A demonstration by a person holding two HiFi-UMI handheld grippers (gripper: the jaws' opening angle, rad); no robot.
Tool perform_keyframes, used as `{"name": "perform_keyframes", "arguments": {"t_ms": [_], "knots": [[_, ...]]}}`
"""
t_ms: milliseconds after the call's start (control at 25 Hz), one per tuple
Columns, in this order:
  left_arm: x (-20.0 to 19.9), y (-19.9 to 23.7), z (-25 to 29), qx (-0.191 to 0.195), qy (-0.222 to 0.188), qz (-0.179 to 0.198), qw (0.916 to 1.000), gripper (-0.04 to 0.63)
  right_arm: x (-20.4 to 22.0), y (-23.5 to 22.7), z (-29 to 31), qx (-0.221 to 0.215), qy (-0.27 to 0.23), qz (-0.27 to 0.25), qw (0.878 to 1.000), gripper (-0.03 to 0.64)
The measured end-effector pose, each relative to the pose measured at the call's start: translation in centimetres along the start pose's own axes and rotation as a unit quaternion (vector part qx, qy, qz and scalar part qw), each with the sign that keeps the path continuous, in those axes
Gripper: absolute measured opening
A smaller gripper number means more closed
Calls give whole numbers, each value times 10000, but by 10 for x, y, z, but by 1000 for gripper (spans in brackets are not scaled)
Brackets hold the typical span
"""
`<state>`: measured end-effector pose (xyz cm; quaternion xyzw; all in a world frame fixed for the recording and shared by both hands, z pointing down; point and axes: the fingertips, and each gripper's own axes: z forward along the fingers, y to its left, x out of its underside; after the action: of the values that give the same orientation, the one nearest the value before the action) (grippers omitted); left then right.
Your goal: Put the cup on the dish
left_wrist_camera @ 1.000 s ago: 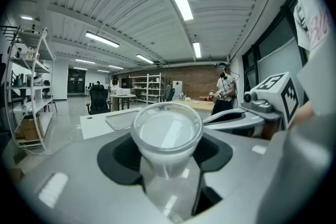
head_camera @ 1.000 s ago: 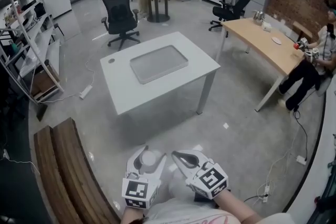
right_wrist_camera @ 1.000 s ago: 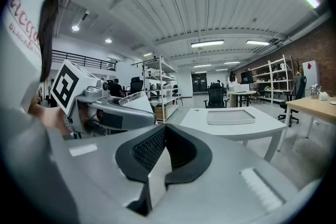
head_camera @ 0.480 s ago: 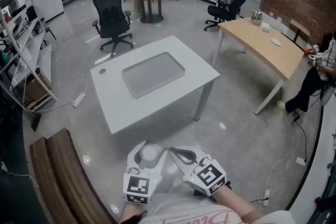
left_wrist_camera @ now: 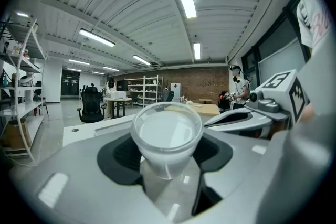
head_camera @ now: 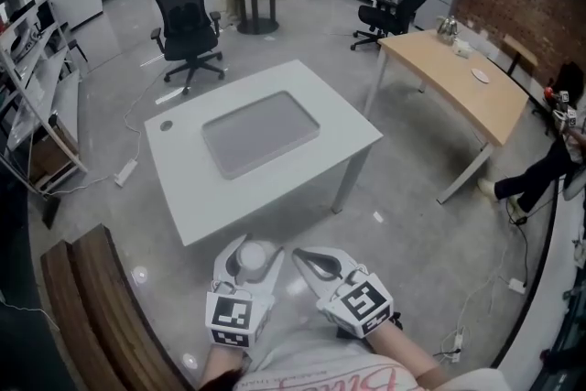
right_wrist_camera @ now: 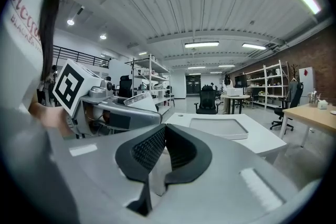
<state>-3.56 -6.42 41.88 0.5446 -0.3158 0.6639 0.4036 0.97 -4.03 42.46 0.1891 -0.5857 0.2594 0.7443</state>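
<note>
Before the person, short of the white table | left gripper: jaws wide, clamped on cup, apparently for carrying | right gripper: jaws together, empty, spare | dish: not identified

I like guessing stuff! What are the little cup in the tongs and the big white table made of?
The small whitish cup looks like frosted, see-through plastic: light glows through its thin wall. The big white rectangular table seems smooth and matte, perhaps painted board or laminate; its exact material is unclear.
</note>
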Motion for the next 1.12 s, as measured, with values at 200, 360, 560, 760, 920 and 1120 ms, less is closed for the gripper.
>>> {"name": "perform_keyframes", "arguments": {"t_ms": [200, 360, 560, 760, 920, 1120], "knots": [[-5, 25, 32, -105, -15, -98, 9999, 255, -7, -27, 19, 17, 44, -42, 10000, 2], [-8, 49, 67, -105, 54, -100, 9999, 255, -13, -48, 41, -4, 112, -46, 9999, 2], [-14, 77, 114, 23, 84, -93, 9999, 255, -20, -78, 75, -37, 166, 56, 9998, 2], [-20, 104, 160, 159, 29, 54, 9999, 255, -26, -108, 111, -15, 238, 114, 9996, 2], [-13, 131, 194, 87, 266, 454, 9986, 255, -32, -129, 135, 110, 329, 275, 9990, 2], [3, 160, 236, 87, 445, 301, 9985, 255, -30, -150, 156, 271, 498, 415, 9975, 2]]}}
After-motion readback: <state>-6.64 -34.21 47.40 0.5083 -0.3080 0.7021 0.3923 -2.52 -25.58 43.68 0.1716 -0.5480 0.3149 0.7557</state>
